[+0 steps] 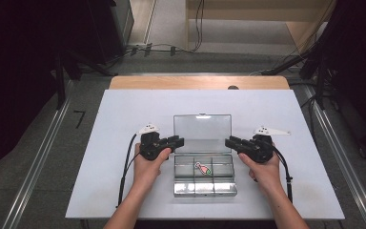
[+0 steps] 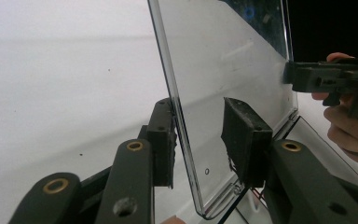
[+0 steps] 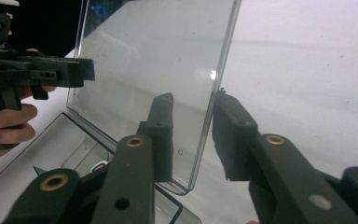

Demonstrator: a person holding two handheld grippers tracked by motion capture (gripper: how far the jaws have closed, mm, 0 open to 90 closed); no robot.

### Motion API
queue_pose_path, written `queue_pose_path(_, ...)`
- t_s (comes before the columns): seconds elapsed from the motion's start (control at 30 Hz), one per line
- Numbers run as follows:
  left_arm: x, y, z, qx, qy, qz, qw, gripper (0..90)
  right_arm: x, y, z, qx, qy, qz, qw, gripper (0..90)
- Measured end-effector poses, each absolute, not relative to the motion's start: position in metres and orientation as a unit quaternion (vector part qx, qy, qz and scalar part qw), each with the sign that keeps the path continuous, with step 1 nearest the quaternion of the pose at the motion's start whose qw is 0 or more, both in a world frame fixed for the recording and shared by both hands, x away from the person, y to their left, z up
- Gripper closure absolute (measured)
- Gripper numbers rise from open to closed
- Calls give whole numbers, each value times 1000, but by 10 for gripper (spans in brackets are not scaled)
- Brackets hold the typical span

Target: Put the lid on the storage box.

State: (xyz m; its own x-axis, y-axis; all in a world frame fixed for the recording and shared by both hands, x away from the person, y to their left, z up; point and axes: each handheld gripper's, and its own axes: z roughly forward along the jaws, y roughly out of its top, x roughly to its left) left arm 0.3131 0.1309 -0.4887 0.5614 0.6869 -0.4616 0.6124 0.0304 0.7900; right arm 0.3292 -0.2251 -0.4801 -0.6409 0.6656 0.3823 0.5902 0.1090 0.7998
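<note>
Clear plastic box (image 1: 204, 167) sits mid-table, its lid (image 1: 202, 132) standing upright at the far side, hinged to the base; base is split into small compartments w/ a small pink-and-green item (image 1: 202, 168) lying in 1 of the middle ones. The lid's left edge runs between the left gripper (image 1: 176, 142) jaws: in the left gripper view the lid (image 2: 223, 70) edge stands against the left-hand pad (image 2: 164, 140), while the right-hand pad is apart from the panel w/ a clear gap, so jaws are partly open, astride the lid but not clamped. Same on the other side: in the right gripper view the lid (image 3: 154, 60) edge passes between the right gripper (image 1: 232, 142) jaws, just beside the right-hand pad (image 3: 233, 135); can't tell if it touches, and the left-hand pad stands off behind the panel, so partly open, no firm grip seen. Each gripper view also shows the other gripper across the lid. Both hands rest low on the white table (image 1: 124, 119), 1 either side of the box, cables trailing back toward the near edge.
</note>
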Motion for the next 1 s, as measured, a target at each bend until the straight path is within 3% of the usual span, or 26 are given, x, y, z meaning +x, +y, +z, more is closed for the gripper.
queue_pose_path(0.2, 311, 133, -486, 699, 453, 33, 552, 693, 326, -229, -478, 408, 745, 526, 49, 782)
queue_pose_path(0.37, 310, 133, -484, 699, 446, 31, 559, 699, 324, -231, -478, 393, 747, 533, 58, 805)
queue_pose_path(0.53, 308, 132, -476, 694, 432, 39, 575, 554, 319, -232, -476, 375, 753, 535, 77, 817)
queue_pose_path(0.63, 306, 131, -471, 691, 425, 43, 583, 553, 316, -232, -476, 364, 755, 538, 89, 822)
queue_pose_path(1.0, 298, 131, -463, 703, 399, 66, 585, 650, 310, -236, -475, 345, 756, 550, 87, 763)
